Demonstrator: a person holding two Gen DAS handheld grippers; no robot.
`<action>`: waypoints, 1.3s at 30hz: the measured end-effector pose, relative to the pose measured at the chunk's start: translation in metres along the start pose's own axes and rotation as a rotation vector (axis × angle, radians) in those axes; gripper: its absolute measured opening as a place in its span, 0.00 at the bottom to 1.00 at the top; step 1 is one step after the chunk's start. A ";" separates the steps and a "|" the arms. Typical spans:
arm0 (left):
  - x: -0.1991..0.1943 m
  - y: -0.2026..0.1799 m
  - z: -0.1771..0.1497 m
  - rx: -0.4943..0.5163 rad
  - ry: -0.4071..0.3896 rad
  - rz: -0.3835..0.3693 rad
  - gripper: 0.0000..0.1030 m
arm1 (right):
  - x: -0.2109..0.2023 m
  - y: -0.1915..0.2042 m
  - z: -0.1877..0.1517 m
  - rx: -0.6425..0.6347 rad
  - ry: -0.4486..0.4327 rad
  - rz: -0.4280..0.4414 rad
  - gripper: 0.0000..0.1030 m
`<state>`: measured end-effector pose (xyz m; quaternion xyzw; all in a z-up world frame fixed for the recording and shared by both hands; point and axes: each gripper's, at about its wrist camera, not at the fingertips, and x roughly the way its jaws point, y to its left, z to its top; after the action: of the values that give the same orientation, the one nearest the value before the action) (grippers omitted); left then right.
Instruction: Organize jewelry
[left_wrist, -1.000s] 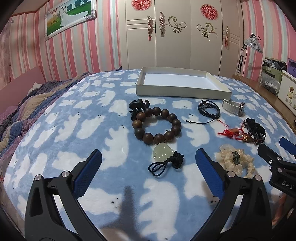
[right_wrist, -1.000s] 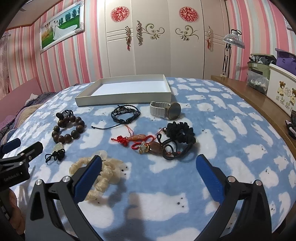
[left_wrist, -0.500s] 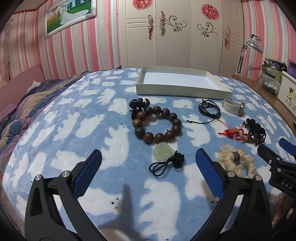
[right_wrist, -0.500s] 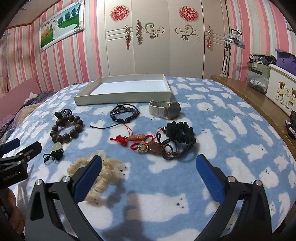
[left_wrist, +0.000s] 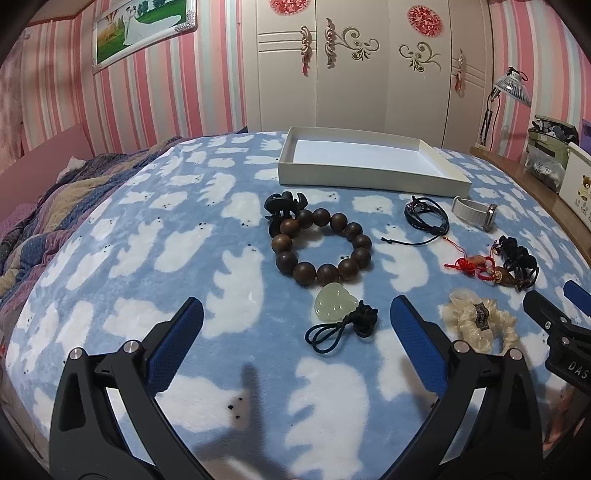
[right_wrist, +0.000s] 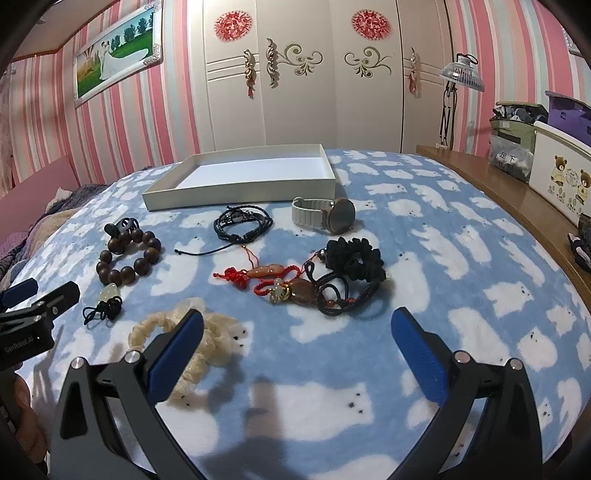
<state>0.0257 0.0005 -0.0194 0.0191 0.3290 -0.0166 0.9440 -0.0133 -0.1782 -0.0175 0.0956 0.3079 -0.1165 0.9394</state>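
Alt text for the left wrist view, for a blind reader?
The open left gripper hovers over a blue bear-print blanket, aimed at a pale jade pendant on black cord. Beyond lie a wooden bead bracelet and an empty white tray.

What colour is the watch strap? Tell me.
White, or off-white; the watch strap shows best in the right wrist view.

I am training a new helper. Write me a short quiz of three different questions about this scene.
1. True or false: the white tray already holds jewelry.
2. What touches the wooden bead bracelet on its far left side?
A. watch
B. black hair claw
C. cream scrunchie
3. Fill in: both the left gripper and the right gripper are ____.

Key: 1 false; 2 B, the black hair claw; 3 open.
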 end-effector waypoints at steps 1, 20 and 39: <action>0.000 0.000 0.000 0.000 0.000 0.000 0.97 | 0.000 -0.001 0.000 0.004 0.002 -0.003 0.98; 0.004 -0.002 -0.001 0.015 0.001 0.001 0.97 | 0.000 0.004 -0.002 -0.015 -0.013 -0.050 0.98; 0.007 -0.006 -0.002 0.025 0.007 0.005 0.97 | 0.002 0.005 -0.004 -0.022 -0.012 -0.061 0.98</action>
<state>0.0295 -0.0055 -0.0249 0.0315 0.3320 -0.0185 0.9426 -0.0124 -0.1725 -0.0209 0.0750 0.3062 -0.1422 0.9383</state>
